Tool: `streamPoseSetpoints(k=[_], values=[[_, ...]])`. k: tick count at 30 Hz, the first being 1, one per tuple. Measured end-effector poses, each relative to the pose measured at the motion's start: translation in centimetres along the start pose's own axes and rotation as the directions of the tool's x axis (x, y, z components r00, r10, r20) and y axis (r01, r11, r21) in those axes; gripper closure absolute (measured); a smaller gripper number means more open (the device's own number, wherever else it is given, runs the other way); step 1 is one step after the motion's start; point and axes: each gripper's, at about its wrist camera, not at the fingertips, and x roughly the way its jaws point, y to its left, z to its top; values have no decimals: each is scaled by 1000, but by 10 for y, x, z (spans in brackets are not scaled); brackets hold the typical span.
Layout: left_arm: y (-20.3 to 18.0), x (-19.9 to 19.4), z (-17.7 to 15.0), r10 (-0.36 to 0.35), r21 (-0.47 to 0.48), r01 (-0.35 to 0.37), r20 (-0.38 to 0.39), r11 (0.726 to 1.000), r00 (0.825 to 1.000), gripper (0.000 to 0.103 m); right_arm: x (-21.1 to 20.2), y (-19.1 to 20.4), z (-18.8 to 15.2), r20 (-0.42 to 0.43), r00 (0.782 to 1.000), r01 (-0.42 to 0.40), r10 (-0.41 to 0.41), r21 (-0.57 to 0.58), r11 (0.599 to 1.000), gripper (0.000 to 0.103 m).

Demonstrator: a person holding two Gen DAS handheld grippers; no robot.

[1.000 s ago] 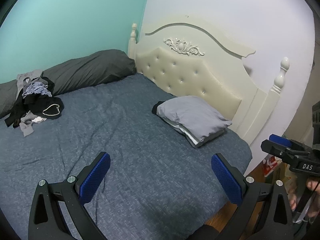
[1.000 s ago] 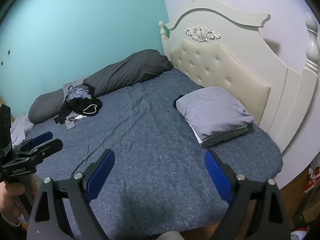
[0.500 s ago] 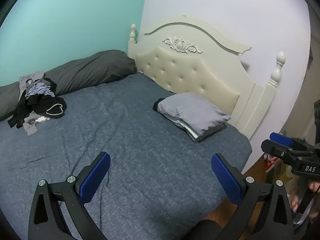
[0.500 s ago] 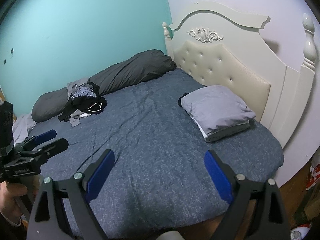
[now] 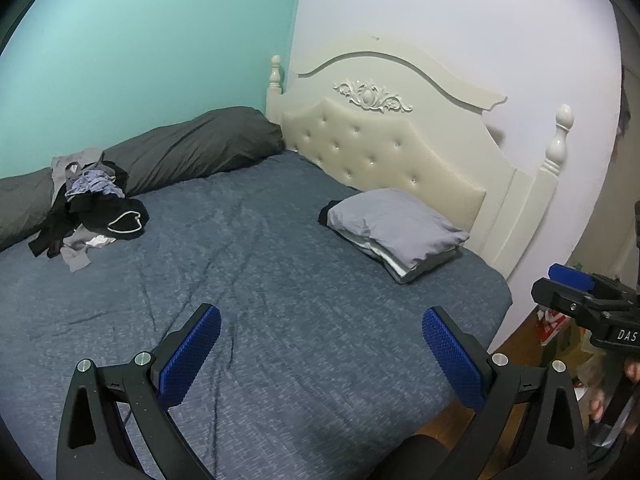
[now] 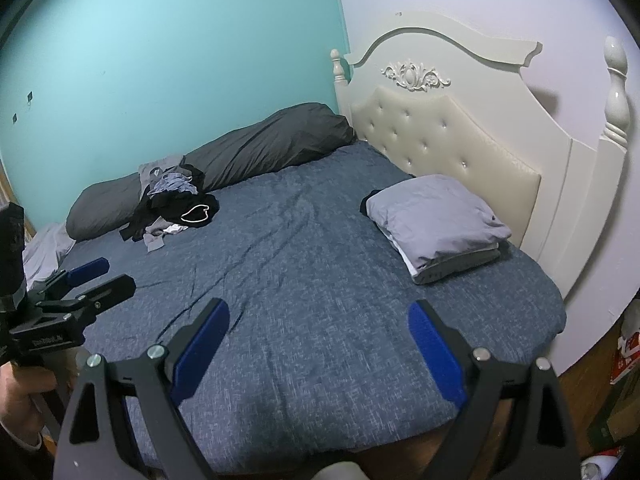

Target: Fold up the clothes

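A heap of unfolded clothes (image 5: 90, 210) (image 6: 174, 206), black, grey and pale blue, lies at the far left of the bed against a long dark bolster. A stack of folded clothes (image 5: 396, 232) (image 6: 438, 224) with a grey top layer rests by the headboard. My left gripper (image 5: 320, 344) hangs open over the near part of the blue bedspread, nothing between its blue pads. My right gripper (image 6: 318, 336) is open too, above the bed's near edge. Each gripper shows at the side of the other's view.
The blue bedspread (image 5: 260, 280) is bare between heap and stack. A dark grey bolster (image 5: 188, 152) lies along the teal wall. The cream tufted headboard (image 6: 448, 128) stands at right. Wooden floor with boxes and bags (image 5: 554, 322) lies beyond the bed's right side.
Both grippers have drawn back and a little upward from the bed, so more of it shows in both views. Jaws stay wide; the clothes have not moved.
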Motion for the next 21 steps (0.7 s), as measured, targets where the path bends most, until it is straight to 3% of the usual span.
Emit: streamPoseSetpoints(k=[21], values=[[-4, -14, -7, 2, 28, -2, 9, 1000, 1000, 0, -13, 4, -17, 12, 1000, 19, -19, 13, 1000, 11]])
